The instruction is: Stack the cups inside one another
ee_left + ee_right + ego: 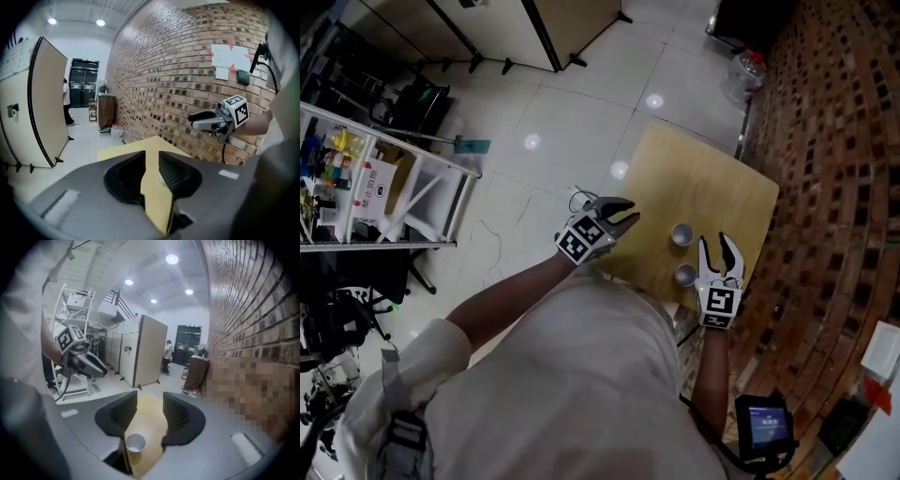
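Your head camera looks steeply down on the table (712, 178). Your left gripper (632, 212) and right gripper (714, 242) cameras sit close behind their jaws, facing along that table toward the same dark doorway (83, 82); each sees the other gripper.

Left gripper (624, 213): jaws apart, nothing between the pads, tips tilted slightly down.
Right gripper (715, 246): jaws apart, wider gap, pads gripping nothing.
Left forearm (511, 298): bare, stretched out behind its jaws.
Right forearm (711, 370): bare, straight behind its jaws.
Spacing: grippers well apart, side by side.

two upright white cups (682, 234), apart
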Demonstrator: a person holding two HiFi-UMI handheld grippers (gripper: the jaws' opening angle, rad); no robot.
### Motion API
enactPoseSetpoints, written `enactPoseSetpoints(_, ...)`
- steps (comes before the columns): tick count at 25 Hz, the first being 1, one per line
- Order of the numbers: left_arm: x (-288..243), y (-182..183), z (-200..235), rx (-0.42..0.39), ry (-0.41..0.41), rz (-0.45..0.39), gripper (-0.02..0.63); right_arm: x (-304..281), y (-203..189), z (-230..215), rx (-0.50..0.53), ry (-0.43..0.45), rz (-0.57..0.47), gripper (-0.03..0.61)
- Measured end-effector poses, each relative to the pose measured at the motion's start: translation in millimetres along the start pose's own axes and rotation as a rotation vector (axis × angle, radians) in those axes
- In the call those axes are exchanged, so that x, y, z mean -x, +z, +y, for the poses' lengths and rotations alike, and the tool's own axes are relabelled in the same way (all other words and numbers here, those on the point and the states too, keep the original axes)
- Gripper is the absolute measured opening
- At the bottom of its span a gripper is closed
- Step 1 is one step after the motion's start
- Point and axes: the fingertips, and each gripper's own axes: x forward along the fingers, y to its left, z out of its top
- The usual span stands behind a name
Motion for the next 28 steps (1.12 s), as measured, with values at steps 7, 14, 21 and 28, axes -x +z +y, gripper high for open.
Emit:
enactPoseSetpoints(7, -23.3, 9.8, -20.9, 0.010, 0.025, -0.034, 0.107, 35.0, -16.9, -36.4, 0.024, -0.093, -0.021, 0.170)
enactPoseSetpoints(14, -36.1, 5.6, -38.7, 0.040, 0.058, -0.038, 0.106, 57.6, -39.6, -48.2, -0.013, -0.097, 0.011, 0.160)
enactPoseSetpoints(21, -41.0, 3.4, -54.7, 0.041, 0.039, -0.028, 0.105, 67.9, -41.3, -48.4, -0.006, -0.080, 0.007, 0.160)
enactPoseSetpoints(28, -33.3, 7.7, -42.4, 0.063, 0.064, -0.053, 0.095, 65.9, -45.5, -46.2, 0.018, -0.060, 0.025, 0.160)
